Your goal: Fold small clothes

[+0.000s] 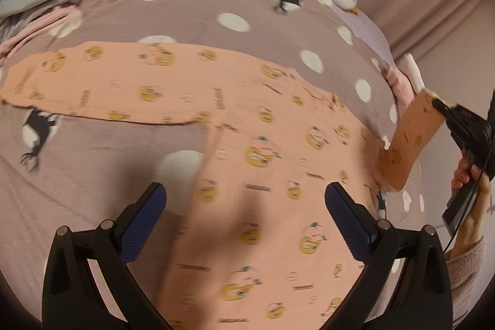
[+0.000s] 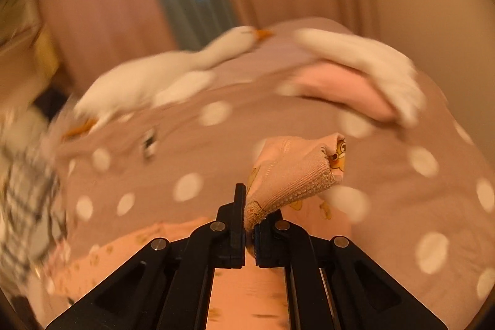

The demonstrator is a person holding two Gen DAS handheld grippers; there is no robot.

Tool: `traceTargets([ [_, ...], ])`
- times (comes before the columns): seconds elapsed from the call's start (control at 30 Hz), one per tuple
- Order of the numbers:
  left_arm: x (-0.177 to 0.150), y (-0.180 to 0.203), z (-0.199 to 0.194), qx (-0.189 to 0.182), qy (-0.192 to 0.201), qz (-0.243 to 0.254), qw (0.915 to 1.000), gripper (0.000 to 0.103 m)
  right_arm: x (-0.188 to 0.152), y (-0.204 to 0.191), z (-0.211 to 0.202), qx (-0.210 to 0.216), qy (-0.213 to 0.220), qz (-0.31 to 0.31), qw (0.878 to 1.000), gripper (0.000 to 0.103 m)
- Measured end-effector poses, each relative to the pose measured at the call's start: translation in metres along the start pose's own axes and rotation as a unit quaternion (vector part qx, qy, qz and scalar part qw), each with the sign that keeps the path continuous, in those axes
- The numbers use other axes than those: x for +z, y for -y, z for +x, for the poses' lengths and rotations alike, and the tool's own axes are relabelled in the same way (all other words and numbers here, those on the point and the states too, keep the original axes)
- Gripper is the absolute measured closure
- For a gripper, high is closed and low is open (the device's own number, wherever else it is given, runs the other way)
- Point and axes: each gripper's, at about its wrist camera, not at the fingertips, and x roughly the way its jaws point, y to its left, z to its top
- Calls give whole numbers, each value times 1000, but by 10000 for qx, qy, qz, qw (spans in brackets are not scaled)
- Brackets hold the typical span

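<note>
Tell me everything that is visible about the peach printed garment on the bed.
The peach garment is a small long-sleeved top of soft knit cloth, printed with yellow cartoon figures and short lines of text. It lies mostly flat on the dotted bedcover, one sleeve stretched out to the left. The other sleeve is lifted off the bed: the right gripper is shut on its ribbed cuff. The left gripper hangs open above the body, not touching it.
</note>
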Motion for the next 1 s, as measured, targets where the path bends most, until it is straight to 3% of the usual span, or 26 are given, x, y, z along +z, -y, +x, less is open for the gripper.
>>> traceTargets([
  [0.17,5,-40,-13,203,115,-284,9993,1,-40,-113,46,-41,-261,-1403,9898,98],
  [0.27,7,-59,-15,284,141,-437,9985,1,-87,-164,72,-74,-509,-2202,9741,98],
  [0.43,10,-72,-12,306,111,-575,9978,1,-159,-213,108,-310,-838,-3282,9404,97],
  [0.5,12,-73,-9,209,66,-608,9979,1,-177,-219,115,-253,-951,-3473,9326,96],
  [0.57,17,-70,-6,13,60,-640,9979,1,-190,-220,122,-118,-1252,-3587,9249,81],
  [0.6,19,-68,-5,-29,81,-637,9979,1,-192,-221,122,-40,-1366,-3585,9235,68],
  [0.73,33,-51,-2,-94,235,-548,9982,1,-184,-203,92,963,-1324,-3168,9342,46],
  [0.87,47,-23,20,-613,48,-368,9974,1,-166,-156,51,1814,-1171,-2478,9444,41],
  [0.93,52,-7,32,-920,-114,-242,9954,1,-154,-118,42,1955,-1075,-2000,9541,41],
  [1.0,55,16,48,-1219,-277,-101,9921,1,-148,-92,40,1803,-1004,-1639,9647,41],
])
